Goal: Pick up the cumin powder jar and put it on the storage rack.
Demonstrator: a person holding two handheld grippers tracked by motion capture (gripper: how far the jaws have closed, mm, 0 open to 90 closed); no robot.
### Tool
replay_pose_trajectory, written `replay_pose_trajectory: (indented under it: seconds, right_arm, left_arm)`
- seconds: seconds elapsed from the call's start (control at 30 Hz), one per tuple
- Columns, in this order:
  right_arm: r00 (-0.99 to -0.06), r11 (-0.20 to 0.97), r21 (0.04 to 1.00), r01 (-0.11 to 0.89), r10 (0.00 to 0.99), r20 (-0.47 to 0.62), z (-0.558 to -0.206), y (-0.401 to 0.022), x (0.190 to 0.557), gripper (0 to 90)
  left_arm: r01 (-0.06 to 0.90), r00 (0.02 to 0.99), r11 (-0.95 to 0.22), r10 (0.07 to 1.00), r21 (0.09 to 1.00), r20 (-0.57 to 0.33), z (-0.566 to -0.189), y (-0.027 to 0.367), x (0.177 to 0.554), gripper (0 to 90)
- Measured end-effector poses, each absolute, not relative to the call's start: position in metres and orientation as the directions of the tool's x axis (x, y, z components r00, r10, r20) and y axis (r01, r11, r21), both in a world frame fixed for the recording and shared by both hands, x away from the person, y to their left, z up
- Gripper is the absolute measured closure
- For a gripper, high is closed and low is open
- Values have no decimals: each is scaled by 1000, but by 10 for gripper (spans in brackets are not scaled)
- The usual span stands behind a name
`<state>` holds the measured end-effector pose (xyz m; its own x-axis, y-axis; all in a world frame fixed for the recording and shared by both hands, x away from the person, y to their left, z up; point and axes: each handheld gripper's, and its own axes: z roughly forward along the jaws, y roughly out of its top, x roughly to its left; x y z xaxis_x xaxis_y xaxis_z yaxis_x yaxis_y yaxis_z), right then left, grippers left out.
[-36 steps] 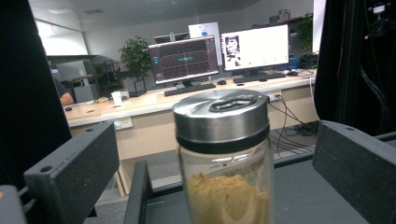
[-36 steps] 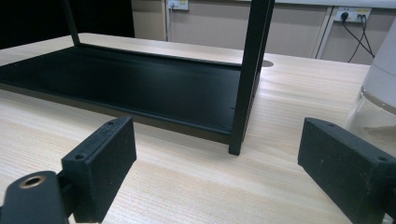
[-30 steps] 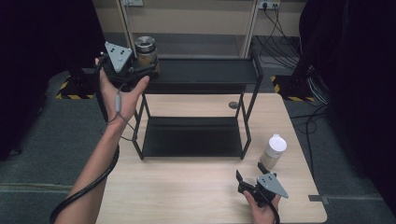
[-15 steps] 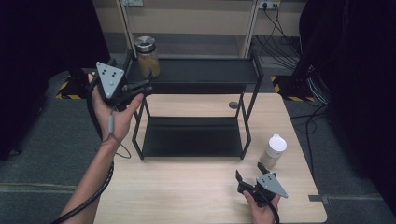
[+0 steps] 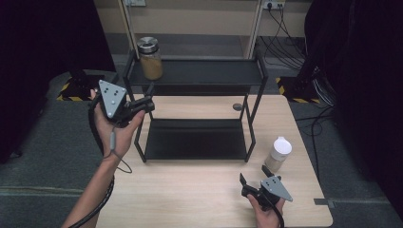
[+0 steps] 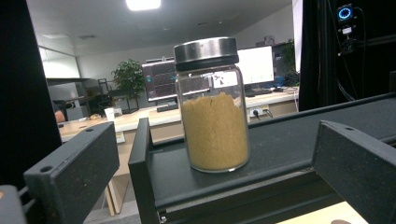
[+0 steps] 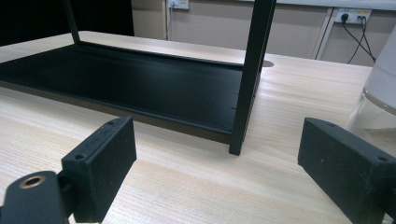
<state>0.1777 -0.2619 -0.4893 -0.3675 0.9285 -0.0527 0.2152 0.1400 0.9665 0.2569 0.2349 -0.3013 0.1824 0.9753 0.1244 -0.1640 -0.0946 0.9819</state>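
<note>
Black two-tier rack [image 5: 195, 73] on wooden table [image 5: 190, 194]; glass jar of tan powder [image 5: 151, 59] upright at top shelf's left end, white-capped bottle [image 5: 277, 153] on tabletop just right of rack. Left gripper [image 5: 142, 102] nearer the jar, jaws apart and empty, jar [image 6: 212, 107] straight ahead between jaw lines but beyond them, long axis vertical. Right gripper [image 5: 252, 183] low near bottle, jaws wide, holding nothing.
</note>
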Motion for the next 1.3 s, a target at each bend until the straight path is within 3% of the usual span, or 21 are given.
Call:
replay_pose_trajectory:
  seconds: [0.63, 1.3]
  right_arm:
    - [-366, 143, 967, 213, 929, -57, -489, -261, 177, 115]
    - [-364, 137, 967, 213, 930, -52, -490, -262, 177, 115]
  left_arm:
    - [-152, 199, -72, 975, 986, 102, -335, 245, 237, 0]
    - [-144, 229, -125, 961, 982, 155, -366, 244, 224, 0]
